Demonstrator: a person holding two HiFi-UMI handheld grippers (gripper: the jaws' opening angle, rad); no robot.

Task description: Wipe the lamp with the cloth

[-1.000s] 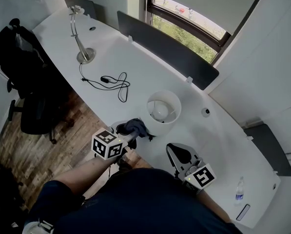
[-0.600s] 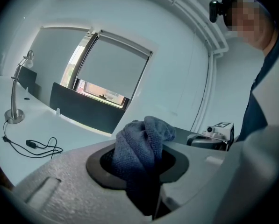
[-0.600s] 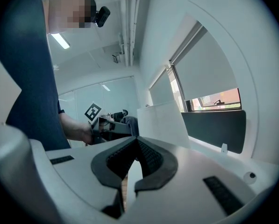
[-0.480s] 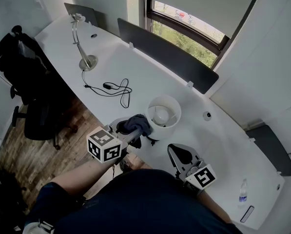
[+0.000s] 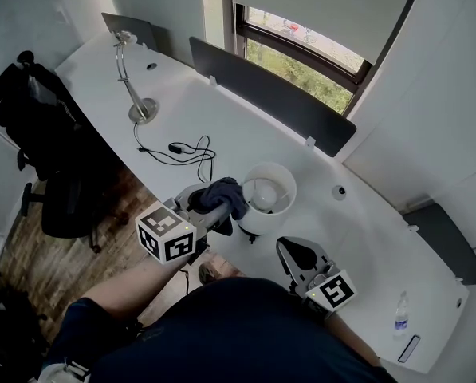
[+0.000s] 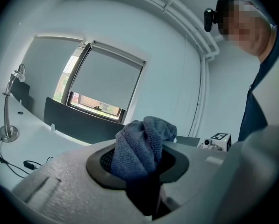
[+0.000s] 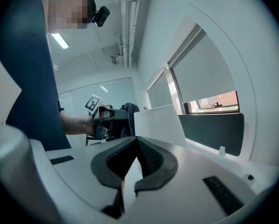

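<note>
**Left claw grips cloth at lamp shade**

Left claw is clenched on a bunched dark blue cloth, which sits at the left rim of the lamp; contact is unclear. Right claw is closed and empty, low beside the lamp. The lamp has a white drum shade with the bulb visible inside, and stands upright near the front edge of the worktop.
</note>
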